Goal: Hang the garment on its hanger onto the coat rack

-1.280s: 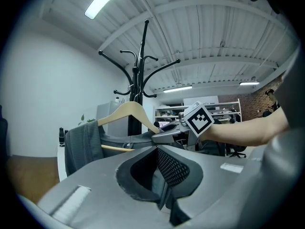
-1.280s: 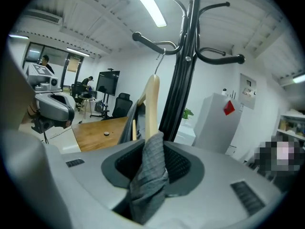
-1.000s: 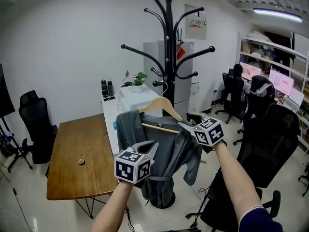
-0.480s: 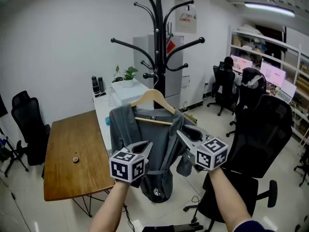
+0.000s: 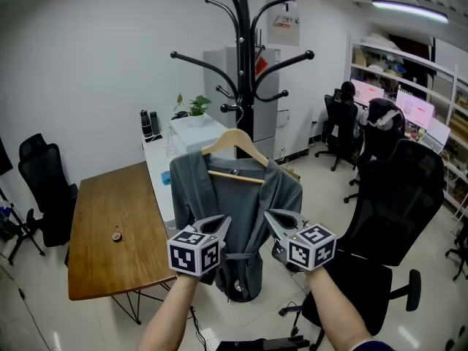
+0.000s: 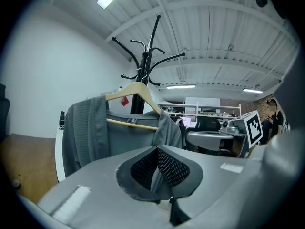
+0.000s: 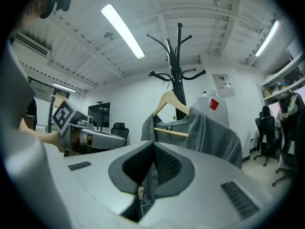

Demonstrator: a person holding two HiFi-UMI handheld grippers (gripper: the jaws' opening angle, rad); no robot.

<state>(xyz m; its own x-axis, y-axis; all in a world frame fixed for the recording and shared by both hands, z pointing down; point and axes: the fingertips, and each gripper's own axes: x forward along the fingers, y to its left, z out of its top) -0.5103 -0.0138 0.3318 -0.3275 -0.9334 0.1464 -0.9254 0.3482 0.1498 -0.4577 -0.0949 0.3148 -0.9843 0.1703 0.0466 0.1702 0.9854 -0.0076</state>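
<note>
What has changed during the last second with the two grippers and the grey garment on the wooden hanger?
The right gripper came down from beside the hanger to the lower front of the garment. Its fingers have just been closing and now pinch the grey fabric. The left gripper kept its hold on the garment's lower part. The hanger stayed at the coat rack.

The tall black metal coat rack (image 5: 242, 64) loses its top at the head view's upper edge, its foot hidden behind the grey knitted garment (image 5: 219, 199). The small round object (image 5: 117, 236) on the brown wooden table (image 5: 124, 196) is too tiny to identify.
</note>
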